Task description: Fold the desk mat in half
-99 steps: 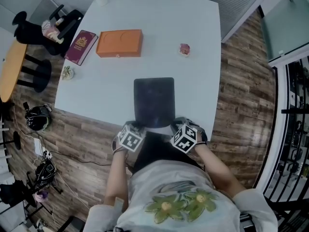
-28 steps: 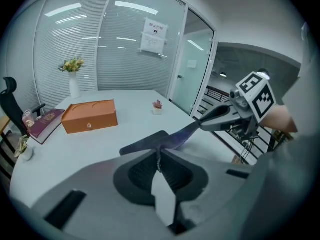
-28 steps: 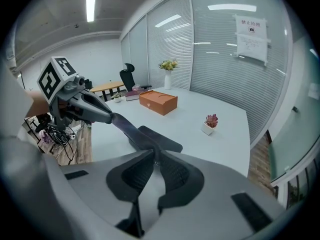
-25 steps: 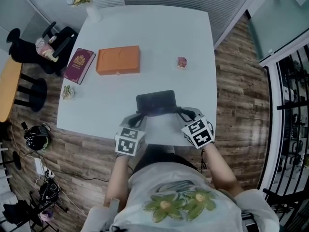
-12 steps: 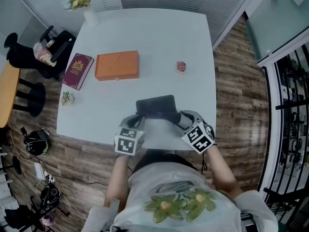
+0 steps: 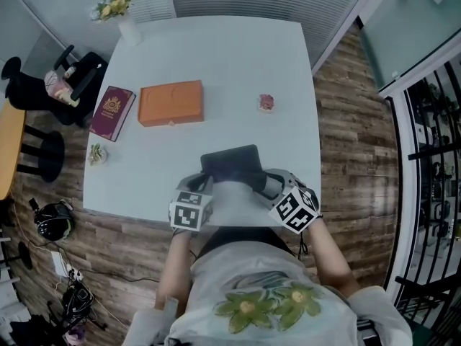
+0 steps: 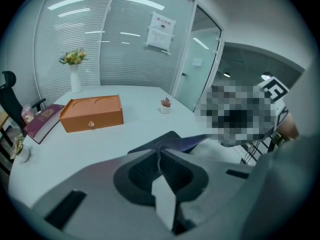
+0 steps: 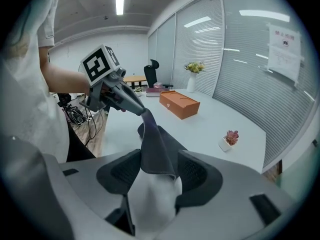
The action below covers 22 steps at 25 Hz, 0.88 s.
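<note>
left gripper (image 7: pixel 159 156) pinching the desk mat (image 6: pixel 230 161) corner tight, right gripper (image 8: pixel 159 170) jaws just popped wide, mat edge loose between them, orange box (image 6: pixel 171 103) at mat's 10 o'clock

The white tabletop (image 6: pixel 238 56) carries an orange box (image 6: pixel 171 103): left of it a maroon book (image 6: pixel 112 112), right a pot plant (image 6: pixel 266 103), beyond a flower vase (image 6: pixel 128 27), nearer the desk mat (image 6: pixel 230 161).

Matt dark soft-looking desk mat (image 6: pixel 230 161), smooth pale tbl top (image 6: pixel 216 56), wood-plank floor (image 6: pixel 346 121), matt orange box (image 6: pixel 171 103)
</note>
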Each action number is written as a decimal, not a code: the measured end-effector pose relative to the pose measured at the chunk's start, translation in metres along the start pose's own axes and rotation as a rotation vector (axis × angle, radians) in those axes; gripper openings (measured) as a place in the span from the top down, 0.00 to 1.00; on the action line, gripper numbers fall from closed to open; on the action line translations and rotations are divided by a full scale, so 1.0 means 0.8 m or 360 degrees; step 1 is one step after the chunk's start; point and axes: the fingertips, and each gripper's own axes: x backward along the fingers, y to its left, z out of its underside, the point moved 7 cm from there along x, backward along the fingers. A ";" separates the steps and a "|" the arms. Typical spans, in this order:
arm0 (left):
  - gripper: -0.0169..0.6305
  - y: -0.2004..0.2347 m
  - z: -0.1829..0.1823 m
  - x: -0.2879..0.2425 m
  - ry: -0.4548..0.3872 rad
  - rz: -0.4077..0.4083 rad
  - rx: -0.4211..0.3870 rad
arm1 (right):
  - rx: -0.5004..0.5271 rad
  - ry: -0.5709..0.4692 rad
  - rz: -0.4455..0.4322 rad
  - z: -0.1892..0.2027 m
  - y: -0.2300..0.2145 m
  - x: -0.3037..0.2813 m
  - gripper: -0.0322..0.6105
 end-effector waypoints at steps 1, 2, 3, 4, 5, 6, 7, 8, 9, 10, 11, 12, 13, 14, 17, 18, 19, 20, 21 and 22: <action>0.93 0.001 0.001 -0.001 0.0001 -0.0001 -0.0001 | 0.0003 -0.0003 -0.0006 -0.001 0.002 0.000 0.60; 0.93 0.003 0.001 -0.001 0.0001 0.0001 -0.0001 | 0.0007 -0.0004 -0.0007 -0.001 0.003 0.000 0.60; 0.93 0.004 0.002 -0.001 0.0000 0.0003 0.0000 | 0.0014 0.0001 -0.0005 -0.001 0.003 0.000 0.60; 0.93 0.005 0.002 -0.001 -0.0002 0.0006 0.0004 | 0.0025 0.0011 -0.0006 0.000 0.004 -0.001 0.60; 0.93 0.005 0.002 -0.002 -0.0004 0.0008 0.0009 | 0.0041 0.0025 -0.0013 0.000 0.004 -0.002 0.60; 0.93 0.006 0.001 -0.002 -0.0004 0.0008 0.0012 | 0.0059 0.0039 -0.0025 -0.001 0.005 -0.002 0.60; 0.93 0.007 0.000 -0.003 -0.0005 0.0008 0.0013 | 0.0077 0.0049 -0.0035 -0.001 0.006 -0.002 0.60; 0.93 0.007 0.000 -0.004 -0.0006 0.0009 0.0012 | 0.0094 0.0056 -0.0037 -0.003 0.007 -0.001 0.60; 0.93 0.008 -0.001 -0.003 -0.0008 0.0013 0.0012 | 0.0109 0.0059 -0.0027 -0.004 0.008 -0.001 0.60; 0.93 0.008 -0.001 -0.002 -0.0010 0.0018 0.0012 | 0.0123 0.0060 -0.0005 -0.005 0.007 0.000 0.60; 0.93 0.008 -0.001 -0.001 -0.0011 0.0024 0.0011 | 0.0136 0.0057 0.0030 -0.006 0.005 0.000 0.61; 0.93 0.007 -0.001 -0.001 -0.0012 0.0031 0.0010 | 0.0148 0.0050 0.0074 -0.006 0.001 0.001 0.69; 0.93 0.007 -0.002 -0.001 -0.0013 0.0038 0.0008 | 0.0157 0.0038 0.0117 -0.007 -0.003 0.002 0.80; 0.93 0.006 -0.003 -0.002 -0.0015 0.0045 0.0006 | 0.0162 0.0026 0.0149 -0.009 -0.008 0.002 0.85; 0.93 0.007 -0.003 -0.002 -0.0023 0.0059 0.0003 | 0.0156 0.0000 0.0171 -0.014 -0.017 0.002 0.90; 0.93 0.008 -0.003 -0.002 -0.0026 0.0063 -0.0002 | 0.0149 -0.0004 0.0169 -0.015 -0.019 0.002 0.90; 0.93 0.008 -0.003 -0.001 -0.0027 0.0067 -0.0012 | 0.0137 -0.0006 0.0167 -0.016 -0.021 0.002 0.90; 0.93 0.008 -0.003 -0.001 -0.0026 0.0071 -0.0028 | 0.0122 -0.0007 0.0168 -0.016 -0.023 0.002 0.90; 0.92 0.008 -0.003 -0.001 -0.0027 0.0072 -0.0047 | 0.0104 -0.0008 0.0170 -0.017 -0.025 0.001 0.90; 0.92 0.008 -0.004 -0.001 -0.0031 0.0068 -0.0066 | 0.0085 -0.0007 0.0175 -0.017 -0.027 0.000 0.90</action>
